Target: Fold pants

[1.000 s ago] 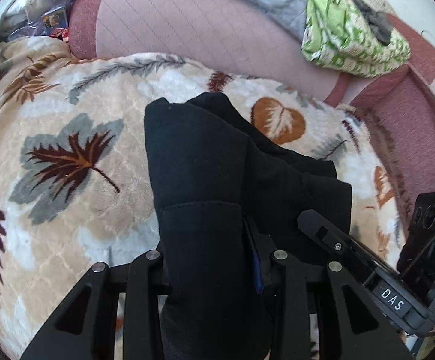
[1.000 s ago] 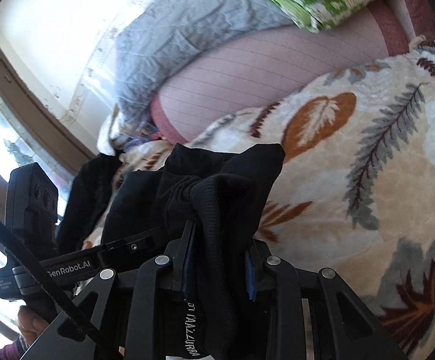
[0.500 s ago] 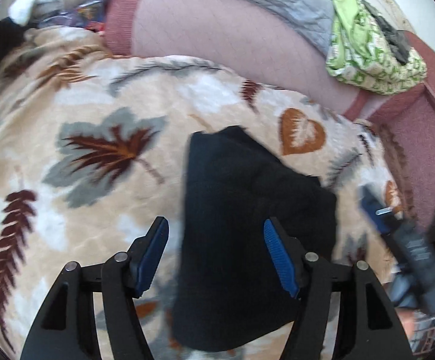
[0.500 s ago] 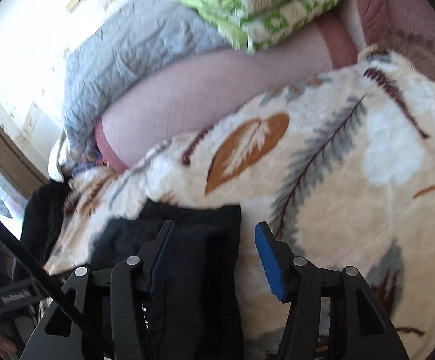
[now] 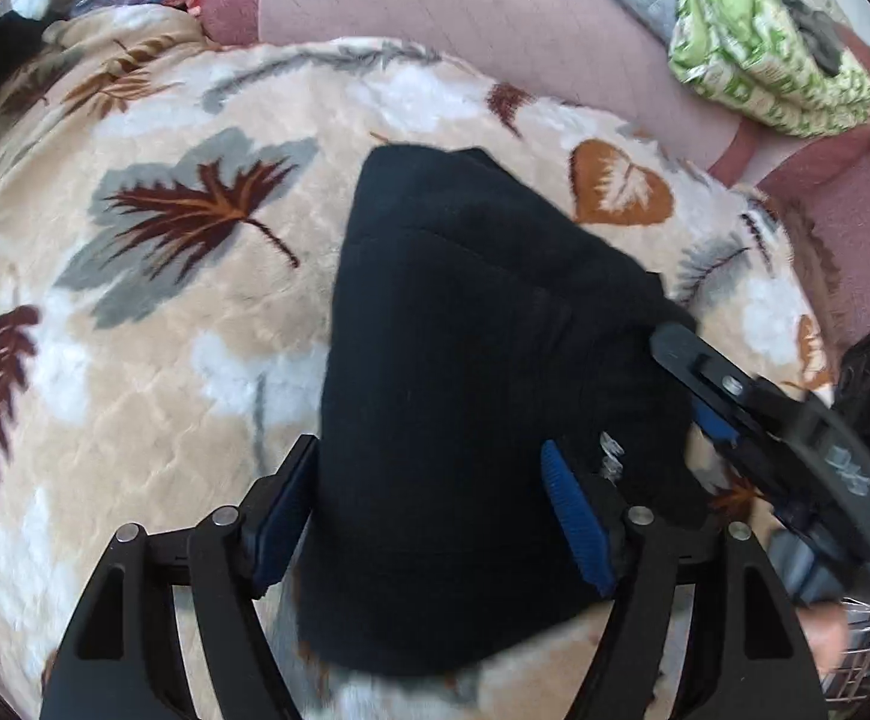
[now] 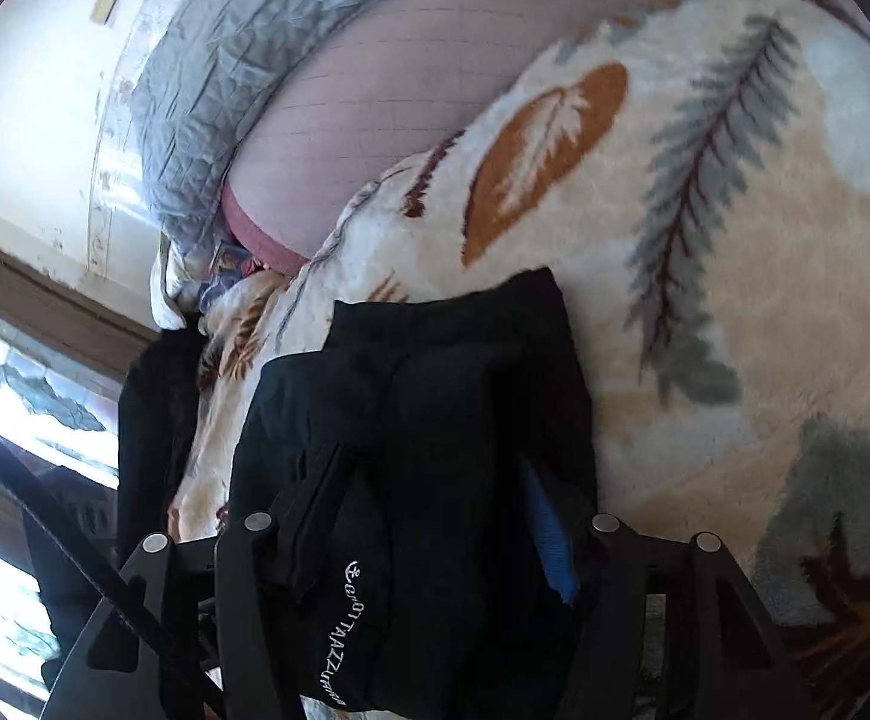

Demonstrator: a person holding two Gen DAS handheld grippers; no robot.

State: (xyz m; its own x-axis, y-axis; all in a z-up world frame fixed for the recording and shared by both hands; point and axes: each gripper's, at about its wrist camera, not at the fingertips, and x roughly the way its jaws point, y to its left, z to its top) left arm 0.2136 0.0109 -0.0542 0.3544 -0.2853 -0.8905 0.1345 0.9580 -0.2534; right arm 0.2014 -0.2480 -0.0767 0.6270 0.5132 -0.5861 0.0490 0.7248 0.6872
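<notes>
Left gripper point(image 5: 429, 516) fingers spreading apart, straddling the folded black pants point(image 5: 471, 372) without pinching. Right gripper point(image 6: 435, 534) fingers opening too, pants point(image 6: 435, 420) loose in between. Pants lying flat on leaf-print blanket point(image 5: 153, 312), pink cushion point(image 5: 465, 6) far behind.

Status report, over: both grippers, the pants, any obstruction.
Left gripper and right gripper opening, astride black pants. Pants folded on leaf blanket. Nothing in the way.

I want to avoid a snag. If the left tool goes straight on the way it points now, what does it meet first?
Most likely the black pants, lying on the leaf-patterned blanket. They already sit between the opening jaws of the left tool, though depth is hard to judge.
</notes>
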